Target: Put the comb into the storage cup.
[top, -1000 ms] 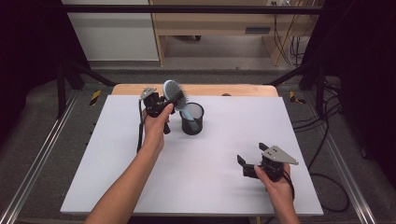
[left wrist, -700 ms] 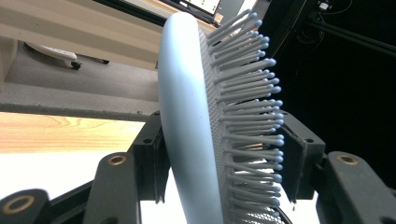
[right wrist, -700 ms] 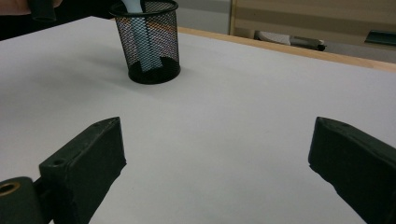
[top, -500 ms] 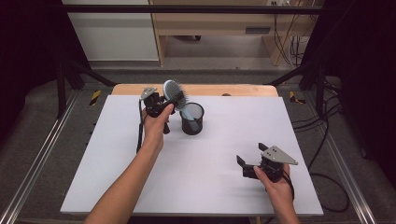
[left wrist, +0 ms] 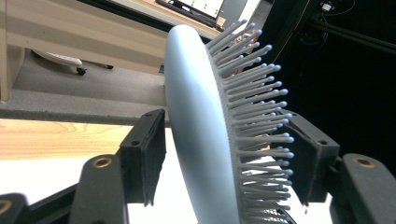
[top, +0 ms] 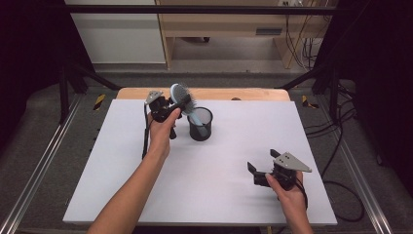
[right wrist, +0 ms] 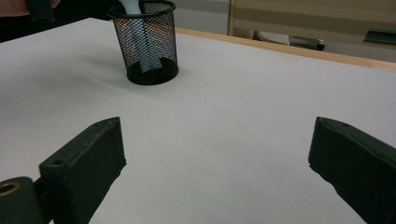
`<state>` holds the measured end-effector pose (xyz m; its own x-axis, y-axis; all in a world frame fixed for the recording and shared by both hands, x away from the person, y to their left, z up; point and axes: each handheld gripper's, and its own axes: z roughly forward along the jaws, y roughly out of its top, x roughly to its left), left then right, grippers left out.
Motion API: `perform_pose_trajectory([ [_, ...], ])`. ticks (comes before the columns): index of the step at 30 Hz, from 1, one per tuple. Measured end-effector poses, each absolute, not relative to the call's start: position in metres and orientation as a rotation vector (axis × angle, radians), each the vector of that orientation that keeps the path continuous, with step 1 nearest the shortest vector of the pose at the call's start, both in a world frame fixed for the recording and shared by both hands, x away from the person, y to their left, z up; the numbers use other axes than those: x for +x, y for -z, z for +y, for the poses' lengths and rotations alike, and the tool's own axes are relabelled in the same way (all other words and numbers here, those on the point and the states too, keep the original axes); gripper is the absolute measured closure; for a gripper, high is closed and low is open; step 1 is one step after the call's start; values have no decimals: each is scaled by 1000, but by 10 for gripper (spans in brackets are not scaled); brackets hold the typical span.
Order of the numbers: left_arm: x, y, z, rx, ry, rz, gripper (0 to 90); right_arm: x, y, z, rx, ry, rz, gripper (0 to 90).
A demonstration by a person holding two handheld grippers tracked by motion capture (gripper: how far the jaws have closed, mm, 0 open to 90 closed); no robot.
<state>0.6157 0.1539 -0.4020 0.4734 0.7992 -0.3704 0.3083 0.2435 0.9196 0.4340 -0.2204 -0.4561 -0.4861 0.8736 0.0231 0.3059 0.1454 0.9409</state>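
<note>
Nearly done: our hairbrush (top: 184, 100) stands handle-down in the mesh cup (top: 200, 124).
Our left gripper (left wrist: 224, 158) has just been spreading off its head; right gripper (top: 260, 171) idles agape.

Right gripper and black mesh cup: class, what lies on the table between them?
Nothing: in the right gripper view, bare white table runs from the right gripper to the black mesh cup.

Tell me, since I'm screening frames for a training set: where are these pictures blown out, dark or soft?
Left gripper view: the table is blown out white and the right side is black, yet the hairbrush is sharp. Right gripper view: its near jaws are soft, the mesh cup fairly crisp. High view: evenly lit sheet, dark surroundings.
</note>
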Motion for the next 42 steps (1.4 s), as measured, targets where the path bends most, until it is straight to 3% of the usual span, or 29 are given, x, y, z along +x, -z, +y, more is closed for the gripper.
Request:
perform_pose_trajectory([
  [7, 615, 401, 154, 1345, -469, 1084, 276, 434, 456, -220, 1130, -1340, 1882, 38],
  [21, 615, 400, 153, 1337, -480, 1114, 46, 434, 456, -221, 1131, -1340, 1882, 37],
  [42, 603, 391, 159, 1399, -564, 1058, 20, 435, 456, -221, 1135, -1337, 1882, 36],
])
